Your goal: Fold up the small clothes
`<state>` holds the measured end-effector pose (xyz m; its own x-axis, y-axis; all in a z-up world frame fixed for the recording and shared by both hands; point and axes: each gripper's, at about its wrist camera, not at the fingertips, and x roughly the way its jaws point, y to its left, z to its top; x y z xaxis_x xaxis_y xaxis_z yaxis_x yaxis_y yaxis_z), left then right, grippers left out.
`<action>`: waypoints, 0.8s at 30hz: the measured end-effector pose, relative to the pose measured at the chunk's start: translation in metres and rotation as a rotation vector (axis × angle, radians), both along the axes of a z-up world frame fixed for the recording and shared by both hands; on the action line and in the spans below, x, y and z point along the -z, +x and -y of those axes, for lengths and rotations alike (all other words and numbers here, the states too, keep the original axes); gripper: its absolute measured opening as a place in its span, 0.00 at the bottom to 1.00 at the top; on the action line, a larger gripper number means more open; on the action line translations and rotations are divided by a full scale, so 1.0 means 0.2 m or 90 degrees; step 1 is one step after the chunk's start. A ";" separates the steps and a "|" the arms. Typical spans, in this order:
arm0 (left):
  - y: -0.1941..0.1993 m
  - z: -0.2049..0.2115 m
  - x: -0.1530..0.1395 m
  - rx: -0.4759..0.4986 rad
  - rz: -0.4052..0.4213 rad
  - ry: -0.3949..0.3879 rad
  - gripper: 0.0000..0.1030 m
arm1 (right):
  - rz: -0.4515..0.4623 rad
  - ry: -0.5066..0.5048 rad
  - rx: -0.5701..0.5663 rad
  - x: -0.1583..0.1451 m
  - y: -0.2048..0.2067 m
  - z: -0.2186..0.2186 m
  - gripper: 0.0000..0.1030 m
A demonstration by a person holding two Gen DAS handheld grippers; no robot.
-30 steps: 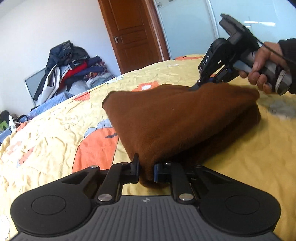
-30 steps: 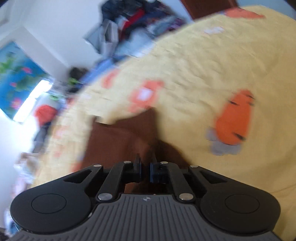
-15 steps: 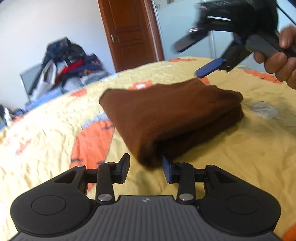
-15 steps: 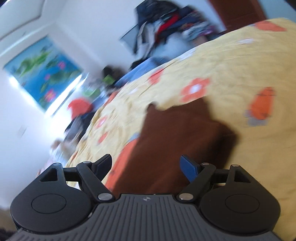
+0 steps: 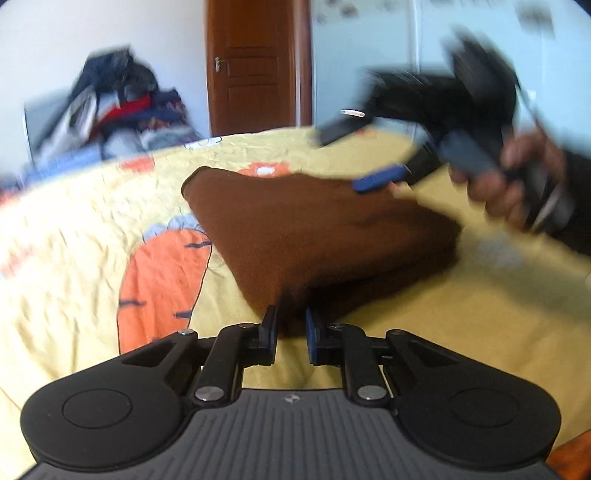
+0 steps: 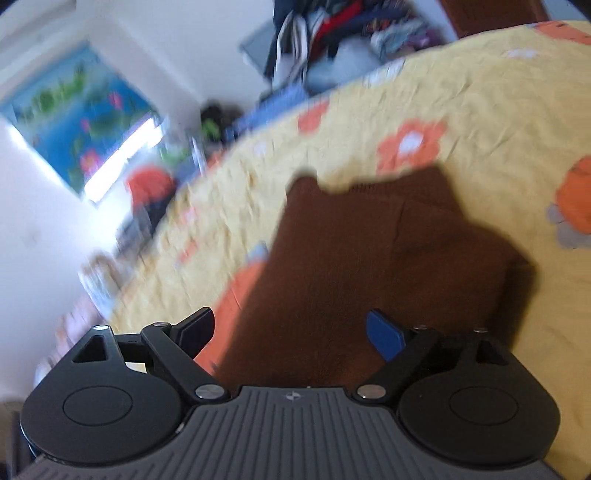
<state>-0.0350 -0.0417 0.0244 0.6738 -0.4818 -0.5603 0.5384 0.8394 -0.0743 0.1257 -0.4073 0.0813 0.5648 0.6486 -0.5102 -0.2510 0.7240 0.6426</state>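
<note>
In the left wrist view, the folded brown garment [image 5: 317, 236] lies on the yellow bedsheet [image 5: 461, 332] printed with orange figures. The left gripper [image 5: 291, 332] sits at the garment's near corner; its jaws have just been closing to a narrow gap, and whether cloth lies between them is hard to tell. The right gripper [image 5: 354, 155], held in a hand [image 5: 517, 181], is smeared by motion blur above the far edge.

In the right wrist view, the right gripper [image 6: 291, 332] has just been opening; its fingers are spread wide above the garment [image 6: 369, 258], holding nothing. The clothes pile [image 6: 332, 33] is blurred.

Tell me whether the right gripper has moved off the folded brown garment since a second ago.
Yes. The right gripper has lifted off the folded brown garment, its jaws just opening, toward the white wardrobe.
</note>
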 end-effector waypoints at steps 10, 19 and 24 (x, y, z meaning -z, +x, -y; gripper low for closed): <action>0.68 -0.31 0.16 -0.189 -0.368 -0.404 0.80 | -0.113 -0.052 0.171 0.14 0.13 0.39 0.96; 1.07 -0.07 0.19 -0.161 -0.433 -0.340 0.14 | -0.143 0.037 0.096 0.24 0.24 0.25 0.33; 1.01 -0.11 -0.01 -0.127 -0.305 -0.292 0.12 | -0.112 0.061 0.090 0.22 0.20 0.22 0.31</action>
